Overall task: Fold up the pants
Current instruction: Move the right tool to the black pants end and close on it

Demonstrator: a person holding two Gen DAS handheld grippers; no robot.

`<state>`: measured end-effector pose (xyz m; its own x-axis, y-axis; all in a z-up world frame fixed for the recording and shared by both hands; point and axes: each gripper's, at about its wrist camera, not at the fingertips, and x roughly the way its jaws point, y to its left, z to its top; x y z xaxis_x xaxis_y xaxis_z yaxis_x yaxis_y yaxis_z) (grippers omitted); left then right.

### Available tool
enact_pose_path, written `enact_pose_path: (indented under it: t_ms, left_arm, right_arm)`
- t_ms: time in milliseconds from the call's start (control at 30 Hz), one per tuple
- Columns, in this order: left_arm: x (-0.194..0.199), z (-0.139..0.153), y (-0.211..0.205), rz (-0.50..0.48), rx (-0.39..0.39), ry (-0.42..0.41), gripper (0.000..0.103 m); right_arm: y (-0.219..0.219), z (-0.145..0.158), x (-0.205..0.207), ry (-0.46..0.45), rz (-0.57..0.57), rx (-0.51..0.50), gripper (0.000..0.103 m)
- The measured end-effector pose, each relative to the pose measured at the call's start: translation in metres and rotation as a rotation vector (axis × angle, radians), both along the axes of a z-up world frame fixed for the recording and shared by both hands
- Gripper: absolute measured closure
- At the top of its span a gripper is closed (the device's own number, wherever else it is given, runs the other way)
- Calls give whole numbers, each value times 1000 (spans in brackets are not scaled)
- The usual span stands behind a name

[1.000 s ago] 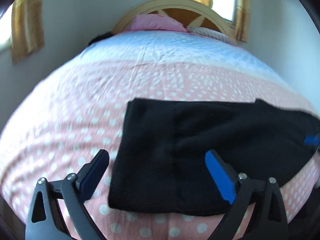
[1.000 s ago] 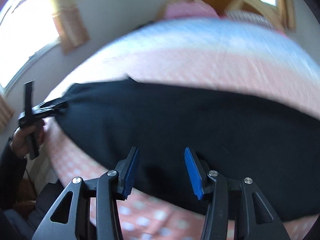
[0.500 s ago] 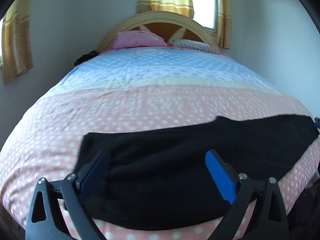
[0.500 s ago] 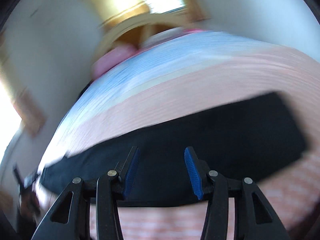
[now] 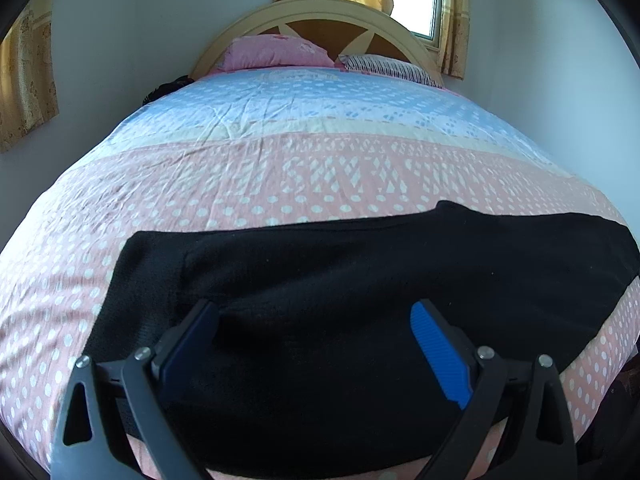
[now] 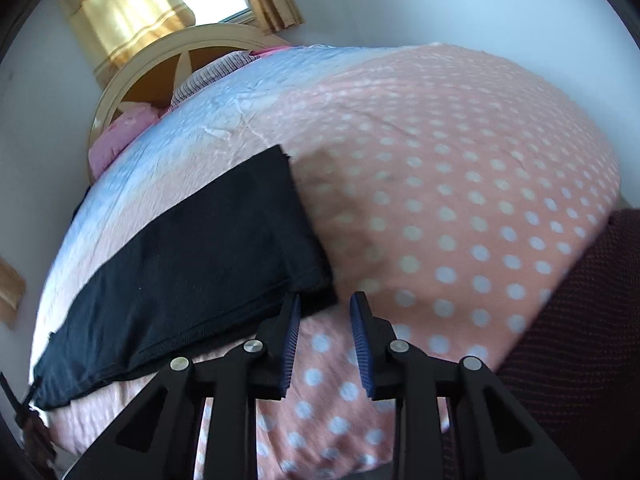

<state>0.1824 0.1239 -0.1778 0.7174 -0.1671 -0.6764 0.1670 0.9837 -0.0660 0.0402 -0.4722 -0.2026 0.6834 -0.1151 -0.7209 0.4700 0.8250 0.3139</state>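
Black pants (image 5: 360, 280) lie flat as a long band across the near end of the bed, one layer folded over the other. My left gripper (image 5: 314, 340) hovers over their near middle-left part, fingers wide open and empty. In the right wrist view the same pants (image 6: 192, 264) run from lower left to a squared end near the centre. My right gripper (image 6: 324, 332) is open by a narrow gap, just off the near right corner of that end, with nothing between its blue pads (image 6: 362, 336).
The bed cover (image 5: 280, 168) is pink with white dots, blue toward the headboard (image 5: 320, 16). Pink pillow (image 5: 276, 52) and striped pillow (image 5: 388, 66) lie at the head. A dark red knitted surface (image 6: 580, 328) is at the right edge. Walls close in on both sides.
The right gripper has swung right along the pants to their right end corner. The left gripper shifted slightly and stays open over the pants.
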Motion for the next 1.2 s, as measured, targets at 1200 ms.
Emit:
enact_pose_path:
  t_ms: [1200]
  left_arm:
    - [1, -5, 3, -11, -20, 18, 4]
  right_arm:
    - [-31, 25, -36, -248, -112, 168, 67]
